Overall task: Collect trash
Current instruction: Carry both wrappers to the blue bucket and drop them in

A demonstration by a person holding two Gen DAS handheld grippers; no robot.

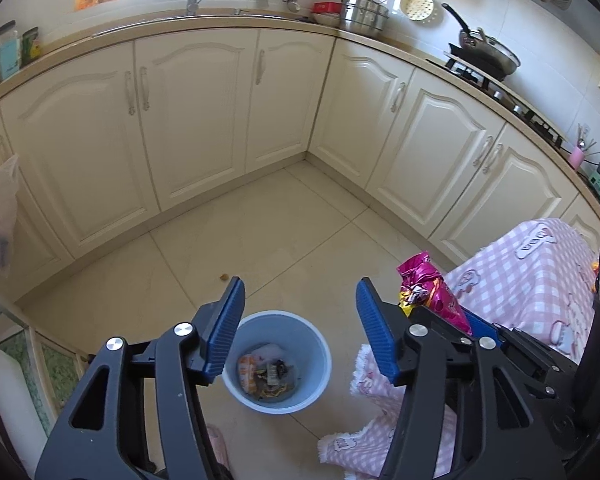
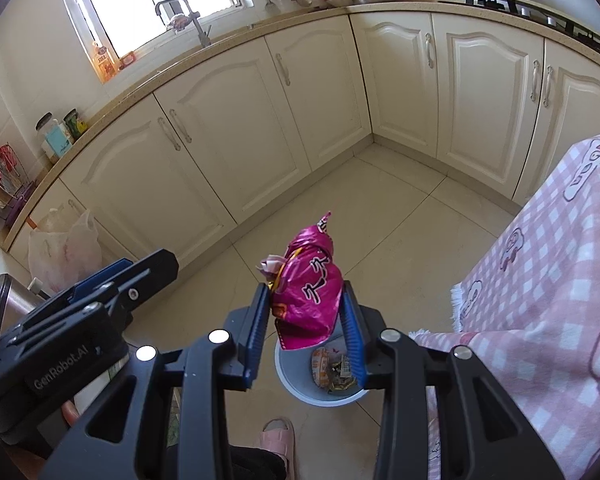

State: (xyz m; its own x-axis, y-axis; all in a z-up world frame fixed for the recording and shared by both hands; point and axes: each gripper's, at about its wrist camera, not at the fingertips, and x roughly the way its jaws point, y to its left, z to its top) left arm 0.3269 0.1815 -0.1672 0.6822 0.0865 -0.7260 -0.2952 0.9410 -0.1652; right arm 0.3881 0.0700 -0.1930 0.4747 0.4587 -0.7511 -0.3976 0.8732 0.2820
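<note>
Grippers are seen over a pale blue bin point(image 1: 277, 362) standing on the tiled floor point(image 1: 259, 240). The left gripper point(image 1: 300, 330) is held with its blue pads wide apart and nothing between them; the bin's mouth shows through the gap, with wrappers point(image 1: 264, 374) lying at its bottom. The right gripper point(image 2: 306, 334) is clamped on a crumpled pink snack bag point(image 2: 310, 292), which is pinched at its lower part and sticks up above the pads, over the bin's near edge in the right wrist view. A pink slipper point(image 2: 277, 438) is seen at the lower edge of that view. Just beside the bin, on the right, a pink checked cloth point(image 1: 540, 280) is draped over furniture. Further off, cream cabinets point(image 1: 203, 120) line the corner under a counter, where a pot point(image 1: 364, 16) and a pan point(image 1: 488, 54) are set.
</note>
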